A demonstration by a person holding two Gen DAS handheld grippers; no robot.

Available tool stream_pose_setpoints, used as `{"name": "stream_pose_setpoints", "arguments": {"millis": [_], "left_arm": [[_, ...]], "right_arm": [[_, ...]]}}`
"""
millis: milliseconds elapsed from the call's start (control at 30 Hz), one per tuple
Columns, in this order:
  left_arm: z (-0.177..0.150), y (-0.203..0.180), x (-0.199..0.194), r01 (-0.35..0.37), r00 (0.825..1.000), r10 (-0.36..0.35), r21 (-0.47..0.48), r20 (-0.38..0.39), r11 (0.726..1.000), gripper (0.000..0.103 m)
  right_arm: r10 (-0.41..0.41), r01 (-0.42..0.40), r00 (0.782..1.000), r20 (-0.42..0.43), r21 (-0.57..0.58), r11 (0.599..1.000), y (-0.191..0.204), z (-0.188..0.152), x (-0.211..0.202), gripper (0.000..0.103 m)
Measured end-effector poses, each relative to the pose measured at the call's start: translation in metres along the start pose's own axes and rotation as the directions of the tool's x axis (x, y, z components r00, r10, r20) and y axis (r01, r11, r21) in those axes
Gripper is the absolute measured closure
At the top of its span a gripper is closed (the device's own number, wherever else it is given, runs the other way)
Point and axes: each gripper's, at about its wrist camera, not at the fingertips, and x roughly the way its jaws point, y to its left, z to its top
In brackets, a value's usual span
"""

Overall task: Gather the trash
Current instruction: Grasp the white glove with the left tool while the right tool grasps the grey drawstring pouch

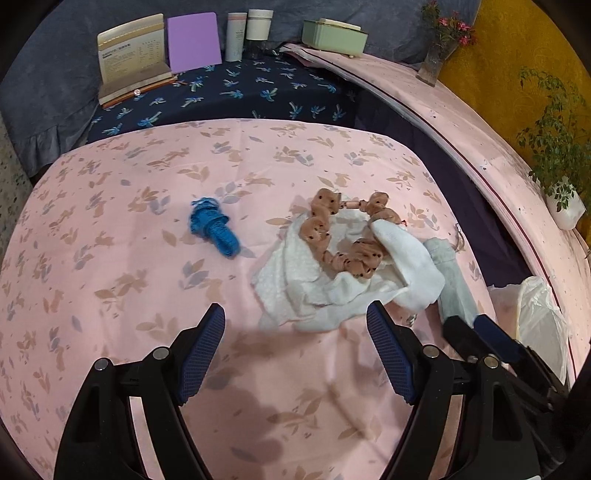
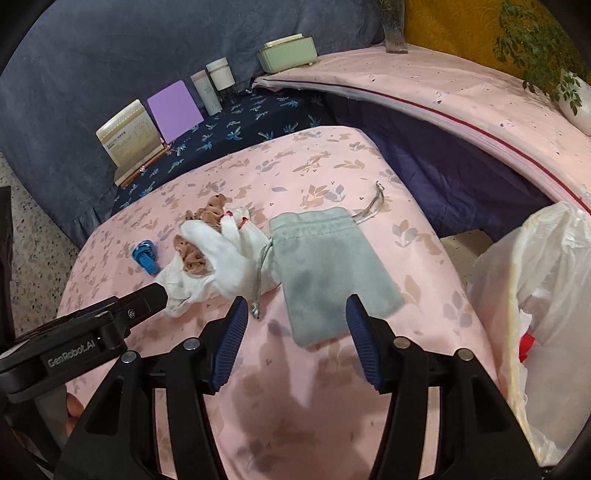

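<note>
Both grippers gape wide, holding nothing; grey pouch (image 2: 328,273) lies flat, drawstring mouth pointing away.

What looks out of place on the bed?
The white cloth lies crumpled with a peach scrunchie draped over it. The grey pouch and blue knit piece lie loose nearby.

At the top of my left feed I see an open book (image 1: 131,51) leaning upright, a purple card (image 1: 193,42) beside it, two white containers (image 1: 251,31), a pale green box (image 1: 332,37) and a vase of pink flowers (image 1: 439,44). A potted plant (image 1: 557,166) sits far right.
</note>
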Motion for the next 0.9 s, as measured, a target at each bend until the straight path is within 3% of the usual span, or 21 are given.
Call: {"name": "stream_pose_setpoints", "arguments": {"millis": [133, 300, 367, 533, 567, 633, 667, 733, 900], "left_arm": [[0.007, -0.013, 0.013, 0.038, 0.999, -0.038, 0.007, -0.013, 0.999, 0.028], [0.015, -0.030, 0.027, 0.056, 0.998, -0.055, 0.028, -0.022, 0.998, 0.028], [0.018, -0.036, 0.030, 0.063, 0.998, -0.062, 0.026, -0.021, 0.998, 0.028], [0.023, -0.050, 0.042, 0.056, 0.998, -0.055, 0.034, -0.024, 0.998, 0.028], [0.022, -0.051, 0.046, 0.048, 0.998, -0.047, 0.036, -0.031, 0.998, 0.031], [0.018, -0.050, 0.054, 0.065, 0.996, -0.062, 0.042, -0.068, 0.997, 0.061], [0.016, -0.047, 0.055, 0.080, 0.994, -0.077, 0.038, -0.076, 0.996, 0.064], [0.009, -0.040, 0.048, 0.097, 0.994, -0.095, 0.021, -0.062, 0.995, 0.079], [-0.012, -0.024, 0.028, 0.115, 0.992, -0.114, 0.023, -0.055, 0.993, 0.088]], "right_arm": [[-0.012, 0.012, 1.000, -0.024, 0.010, 1.000, -0.006, 0.005, 0.019, 0.052], [-0.023, 0.023, 0.999, -0.026, -0.006, 1.000, -0.011, 0.001, 0.023, 0.078], [-0.022, 0.022, 0.999, -0.026, -0.003, 1.000, -0.015, -0.002, 0.021, 0.095], [-0.013, 0.013, 1.000, -0.007, 0.021, 1.000, -0.024, -0.007, 0.008, 0.098], [-0.010, 0.010, 1.000, -0.005, 0.029, 1.000, -0.026, -0.008, 0.005, 0.098], [-0.006, 0.006, 1.000, -0.005, 0.042, 0.999, -0.029, -0.010, -0.002, 0.098], [-0.005, 0.006, 1.000, -0.002, 0.045, 0.999, -0.029, -0.010, -0.005, 0.098], [0.001, -0.001, 1.000, 0.001, 0.050, 0.999, -0.030, -0.013, -0.011, 0.098], [0.015, -0.016, 1.000, 0.012, 0.060, 0.998, -0.026, -0.022, -0.029, 0.098]]}}
